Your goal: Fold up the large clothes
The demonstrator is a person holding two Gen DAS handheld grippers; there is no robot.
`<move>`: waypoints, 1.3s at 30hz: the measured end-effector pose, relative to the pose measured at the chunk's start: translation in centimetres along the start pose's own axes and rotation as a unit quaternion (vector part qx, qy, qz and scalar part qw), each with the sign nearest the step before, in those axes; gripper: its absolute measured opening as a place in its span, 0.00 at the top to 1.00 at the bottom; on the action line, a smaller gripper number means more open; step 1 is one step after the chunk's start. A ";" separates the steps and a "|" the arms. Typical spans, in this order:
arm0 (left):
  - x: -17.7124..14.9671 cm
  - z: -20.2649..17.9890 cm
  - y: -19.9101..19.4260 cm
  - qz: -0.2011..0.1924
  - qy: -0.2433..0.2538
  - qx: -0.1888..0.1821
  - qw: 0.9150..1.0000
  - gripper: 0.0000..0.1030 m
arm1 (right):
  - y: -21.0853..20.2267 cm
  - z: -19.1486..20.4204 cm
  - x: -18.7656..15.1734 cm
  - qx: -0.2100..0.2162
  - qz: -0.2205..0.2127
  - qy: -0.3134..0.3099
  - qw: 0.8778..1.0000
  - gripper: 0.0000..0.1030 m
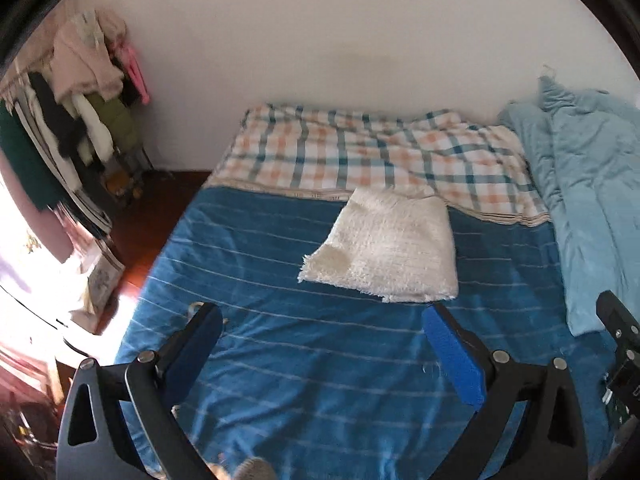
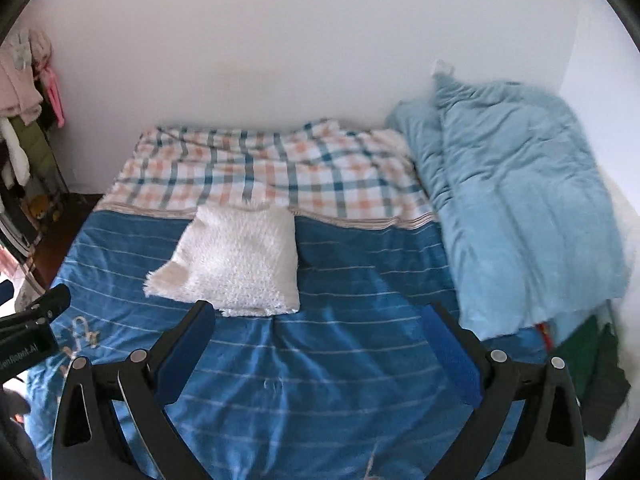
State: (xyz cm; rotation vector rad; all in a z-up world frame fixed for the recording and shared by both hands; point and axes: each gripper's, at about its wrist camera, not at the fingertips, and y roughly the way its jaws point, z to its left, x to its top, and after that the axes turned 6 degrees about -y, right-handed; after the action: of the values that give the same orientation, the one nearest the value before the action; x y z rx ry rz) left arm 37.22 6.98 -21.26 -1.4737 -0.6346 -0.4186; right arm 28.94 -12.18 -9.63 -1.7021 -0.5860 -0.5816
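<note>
At the far left a clothes rack [image 1: 76,120] stands against the white wall [image 1: 320,40], crowded with pink, black, white and olive garments, beside the bed [image 1: 280,380]. The bed is covered by a blue sheet with thin white stripes, and farther back by a checked blanket [image 1: 340,148] in orange, teal and white. The left tool [image 1: 322,334] hovers over the near part of the blue sheet with its blue-padded fingers spread wide and nothing between them. The folded white fluffy garment [image 1: 390,248] lies flat on the blue sheet just ahead of this tool and a little to its right, its far edge touching the checked blanket; one near corner is turned over, showing a smoother underside. In the right wrist view the same garment [image 2: 236,258] lies ahead and to the left of the right tool [image 2: 316,330], its near edge just beyond that tool's left finger [image 2: 188,354], apart from it. The right tool is likewise wide apart and holds nothing. To the right, a rumpled light blue quilt [image 2: 516,204] is heaped along the bed's edge, and a dark green cloth [image 2: 600,384] lies at its near end.
</note>
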 end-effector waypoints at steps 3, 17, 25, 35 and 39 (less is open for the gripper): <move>-0.5 0.1 -5.5 -0.018 0.012 -0.006 1.000 0.00 | -5.8 -1.2 0.0 0.002 -0.010 0.004 1.000 0.00; -2.2 1.4 -23.6 -0.075 -0.004 -0.013 0.997 0.00 | -28.8 -6.2 -0.7 0.015 -0.067 -0.012 0.998 0.00; -3.3 1.6 -27.4 -0.084 -0.010 -0.023 0.996 0.00 | -35.2 -6.5 -1.8 0.020 -0.082 -0.016 0.996 0.00; -4.3 2.2 -29.7 -0.095 -0.021 -0.031 0.995 0.00 | -38.1 -7.4 -2.8 0.015 -0.085 -0.013 0.996 0.00; -4.5 2.1 -30.0 -0.097 -0.019 -0.029 0.995 0.00 | -39.0 -7.4 -3.2 0.006 -0.092 -0.014 0.996 0.00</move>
State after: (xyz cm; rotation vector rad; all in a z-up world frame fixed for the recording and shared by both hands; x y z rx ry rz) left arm 14.82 6.38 -0.76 -1.4828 -0.8054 -0.5636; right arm 0.35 -12.28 18.06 -1.6566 -0.7707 -0.6842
